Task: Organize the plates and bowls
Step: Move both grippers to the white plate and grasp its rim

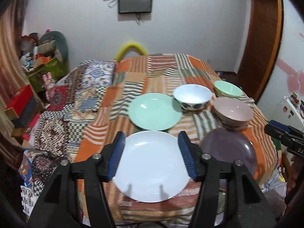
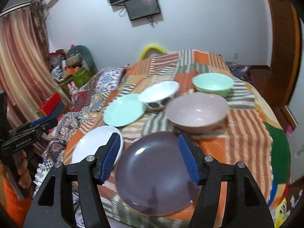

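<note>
On a table under a striped patchwork cloth (image 1: 163, 70) lie a white plate (image 1: 150, 171), a mint green plate (image 1: 154, 111) behind it and a purple plate (image 1: 229, 148) to the right. Three bowls stand farther back: white patterned (image 1: 192, 96), pink (image 1: 232, 112), mint green (image 1: 228, 88). My left gripper (image 1: 151, 139) hangs open above the white plate, nothing between its blue pads. My right gripper (image 2: 150, 141) is open above the purple plate (image 2: 155, 172), touching nothing; the pink bowl (image 2: 197, 112) sits just beyond it.
A bed with patterned covers (image 1: 62, 117) runs along the table's left side. Boxes and clutter (image 1: 43, 60) fill the far left corner by a curtain. A screen (image 1: 134, 1) hangs on the back wall. A wooden door frame (image 1: 264, 38) stands at right.
</note>
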Demonstrator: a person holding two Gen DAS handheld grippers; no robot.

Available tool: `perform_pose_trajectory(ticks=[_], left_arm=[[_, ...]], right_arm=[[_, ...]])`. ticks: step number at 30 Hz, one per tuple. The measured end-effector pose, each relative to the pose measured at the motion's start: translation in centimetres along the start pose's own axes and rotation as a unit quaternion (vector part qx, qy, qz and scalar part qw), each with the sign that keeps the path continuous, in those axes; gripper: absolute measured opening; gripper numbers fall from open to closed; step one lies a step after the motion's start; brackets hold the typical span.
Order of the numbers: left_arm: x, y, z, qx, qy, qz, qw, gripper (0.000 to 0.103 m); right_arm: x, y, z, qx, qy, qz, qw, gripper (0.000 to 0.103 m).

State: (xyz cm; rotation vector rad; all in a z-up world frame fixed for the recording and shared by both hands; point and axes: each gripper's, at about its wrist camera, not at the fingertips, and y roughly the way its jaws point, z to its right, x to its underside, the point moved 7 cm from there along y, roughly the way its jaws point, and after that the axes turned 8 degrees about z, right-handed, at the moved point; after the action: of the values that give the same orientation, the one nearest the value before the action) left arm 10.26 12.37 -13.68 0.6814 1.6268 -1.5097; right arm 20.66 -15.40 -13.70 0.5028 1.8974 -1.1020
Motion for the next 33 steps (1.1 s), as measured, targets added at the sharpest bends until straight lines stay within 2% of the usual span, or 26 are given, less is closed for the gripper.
perform_pose_trajectory(ticks=[6, 9, 16, 28, 31, 33], left_arm=[[1.0, -0.1, -4.2, -0.038, -0.014, 0.002, 0.9992, 0.082], [2.0, 0.6, -5.8, -0.043, -0.026, -0.007, 0.9987, 0.084], [5.2, 3.7, -8.8, -0.043, -0.053, -0.054, 0.9962, 0.084], [10.2, 8.7, -10.4, -0.028, -0.073, -0.129, 0.9885, 0.083], [11.0, 9.5, -10.5, -0.02, -0.076, -0.14, 0.987, 0.078], [11.5, 10.1, -10.5, -0.012, -0.081, -0.148, 0.9855, 0.067]], right_arm=[[0.2, 2.4, -3.0, -0.022, -0.018, -0.014, 1.0, 0.064], [0.5, 3.7, -4.3, -0.027, -0.027, -0.027, 0.999, 0.064], [2.1, 7.6, -6.3, -0.035, -0.04, -0.075, 0.996, 0.065], [4.9, 13.5, -7.9, -0.042, -0.066, -0.155, 0.985, 0.065], [5.2, 14.4, -8.0, -0.044, -0.066, -0.167, 0.983, 0.065], [5.5, 15.0, -8.0, -0.04, -0.068, -0.176, 0.981, 0.065]])
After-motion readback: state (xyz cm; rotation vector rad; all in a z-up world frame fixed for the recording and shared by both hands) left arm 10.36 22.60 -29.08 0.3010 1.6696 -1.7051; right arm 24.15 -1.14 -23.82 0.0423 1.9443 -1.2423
